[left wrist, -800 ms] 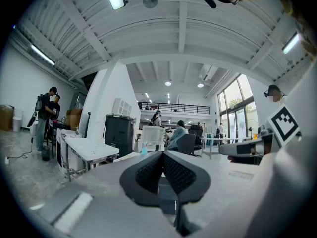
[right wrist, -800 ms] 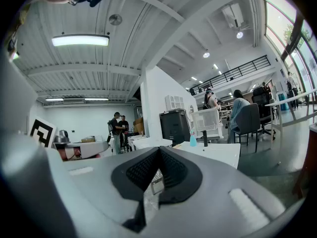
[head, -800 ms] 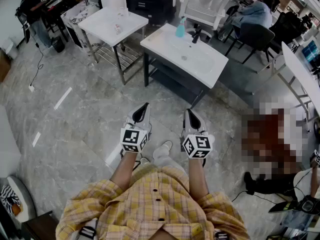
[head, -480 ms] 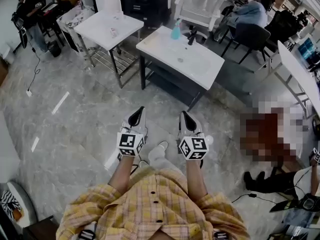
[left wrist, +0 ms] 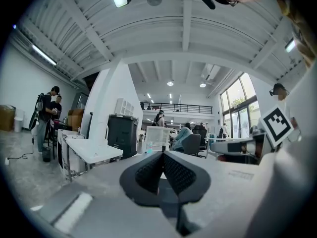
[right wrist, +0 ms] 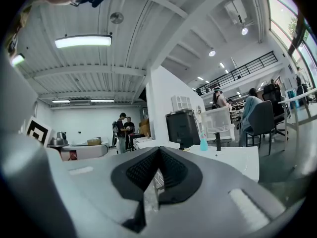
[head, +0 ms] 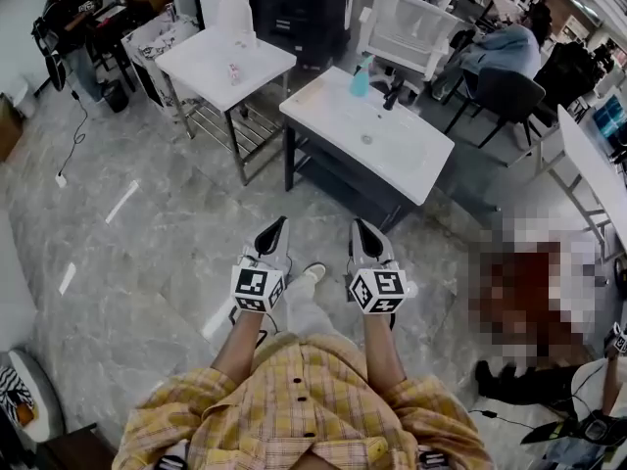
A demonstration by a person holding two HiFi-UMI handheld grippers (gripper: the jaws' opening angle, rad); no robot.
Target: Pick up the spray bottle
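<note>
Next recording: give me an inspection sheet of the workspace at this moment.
Surface: white sink counter, with black faucet.
Job's things: blue spray bottle upright at counter's far edge beside faucet, untouched.
Clutter: small item on second white table.
Grippers: left gripper and right gripper both shut, empty, short of the counter.
Cables: floor cable at left.
Surroundings: seated person behind the counter; other desks.
</note>
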